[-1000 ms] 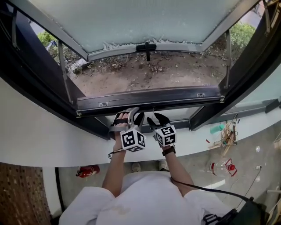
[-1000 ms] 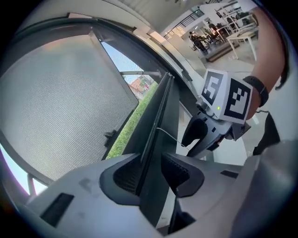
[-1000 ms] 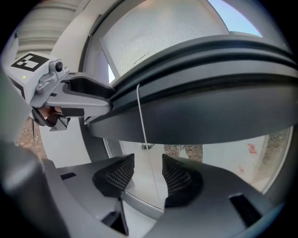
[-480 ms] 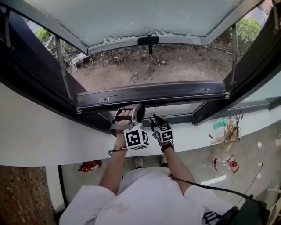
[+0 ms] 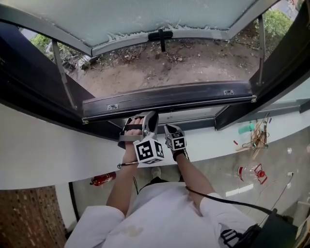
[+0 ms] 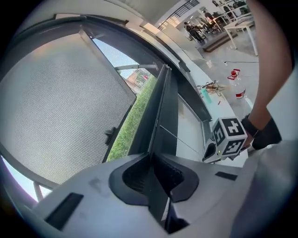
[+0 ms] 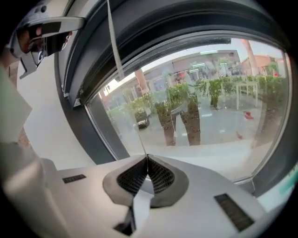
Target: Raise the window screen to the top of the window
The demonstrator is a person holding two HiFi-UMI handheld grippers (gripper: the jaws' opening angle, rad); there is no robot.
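Observation:
The window screen's dark bottom bar [image 5: 169, 99] lies across the window opening, just above the white sill. My left gripper [image 5: 145, 122] reaches up to the bar's underside. In the left gripper view the bar [image 6: 160, 116] runs away from me and its dark lip sits between the pads of the left gripper [image 6: 151, 160], whose jaws are closing onto it. My right gripper [image 5: 169, 129] is right beside the left one, slightly lower. In the right gripper view the right gripper [image 7: 147, 160] is shut on a thin pull cord [image 7: 142, 139] that hangs from the bar.
The window sash [image 5: 145, 14] with its black handle [image 5: 161, 36] stands swung outward over bare ground. On the sill to the right lie wire hangers [image 5: 254, 138] and a teal object [image 5: 246, 128]. On the floor below are a red extinguisher [image 5: 102, 178] and a bottle [image 5: 252, 173].
The right gripper has dropped lower beside the left one and its spread jaws have shut on the cord. The left gripper has stayed at the bar and its jaws have closed in.

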